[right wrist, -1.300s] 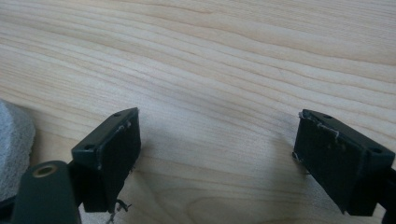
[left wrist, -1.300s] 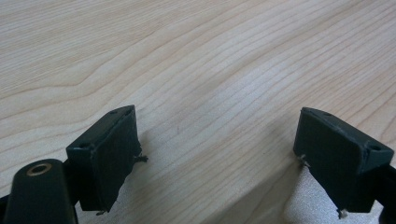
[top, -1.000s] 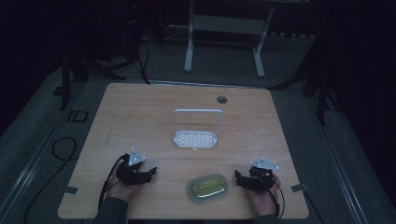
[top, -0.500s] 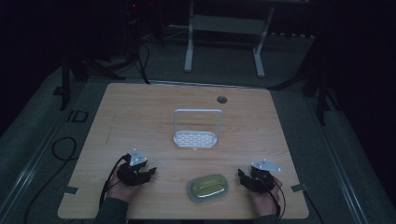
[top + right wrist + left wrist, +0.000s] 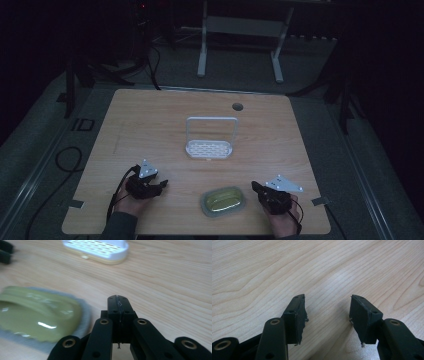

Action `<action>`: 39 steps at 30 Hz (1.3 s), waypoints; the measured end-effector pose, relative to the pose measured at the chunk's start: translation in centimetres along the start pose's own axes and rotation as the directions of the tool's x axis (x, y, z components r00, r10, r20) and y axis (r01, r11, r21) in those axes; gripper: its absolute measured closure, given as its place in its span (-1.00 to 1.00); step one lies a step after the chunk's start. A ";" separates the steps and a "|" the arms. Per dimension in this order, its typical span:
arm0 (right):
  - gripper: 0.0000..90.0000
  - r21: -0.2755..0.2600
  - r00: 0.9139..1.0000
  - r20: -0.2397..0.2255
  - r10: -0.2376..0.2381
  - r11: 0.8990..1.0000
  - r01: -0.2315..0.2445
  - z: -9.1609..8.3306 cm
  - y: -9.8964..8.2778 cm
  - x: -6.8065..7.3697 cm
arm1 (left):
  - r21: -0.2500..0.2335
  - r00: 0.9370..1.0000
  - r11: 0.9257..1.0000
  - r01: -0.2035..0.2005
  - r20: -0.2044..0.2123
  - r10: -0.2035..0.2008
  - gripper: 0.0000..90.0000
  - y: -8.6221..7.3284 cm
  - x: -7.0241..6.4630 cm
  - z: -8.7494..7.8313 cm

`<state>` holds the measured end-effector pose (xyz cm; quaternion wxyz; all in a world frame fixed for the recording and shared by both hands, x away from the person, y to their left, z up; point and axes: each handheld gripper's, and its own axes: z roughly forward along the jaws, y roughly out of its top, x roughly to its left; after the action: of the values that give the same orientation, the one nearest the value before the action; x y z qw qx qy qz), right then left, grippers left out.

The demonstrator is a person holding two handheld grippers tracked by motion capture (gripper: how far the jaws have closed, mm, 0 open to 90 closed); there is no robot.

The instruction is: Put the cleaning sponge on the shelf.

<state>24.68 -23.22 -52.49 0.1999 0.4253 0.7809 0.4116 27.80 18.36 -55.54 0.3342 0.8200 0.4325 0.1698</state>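
Lying flat, glossy olive-green sponge [image 5: 37, 312] with grey fuzzy rim

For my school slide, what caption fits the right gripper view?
Right gripper, jaws shut on nothing, beside a green scrubber.

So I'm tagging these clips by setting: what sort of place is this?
Probably a dim lab or recording room: a bare wooden table with a cable hole, cables across grey floor, and a metal stand behind.
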 end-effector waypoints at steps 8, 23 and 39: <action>1.00 -0.021 0.996 -0.085 -0.040 0.999 0.038 -0.3 0.5 1.8 | -0.003 1.000 1.000 0.000 0.001 0.000 0.02 0.0 0.0 0.0; 1.00 -0.048 0.980 -0.193 -0.043 0.998 0.034 0.1 1.3 3.4 | -0.010 1.000 1.000 0.001 0.000 -0.001 0.00 -0.1 -0.1 0.1; 1.00 -0.061 0.958 -0.266 -0.104 0.994 0.091 0.5 1.7 5.7 | -0.010 1.000 1.000 0.001 0.000 -0.001 -0.01 -0.1 -0.1 0.1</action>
<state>22.65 -17.79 -51.21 0.1222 0.3214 0.8108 0.4737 27.78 18.28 -55.66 0.3385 0.8181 0.4320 0.1718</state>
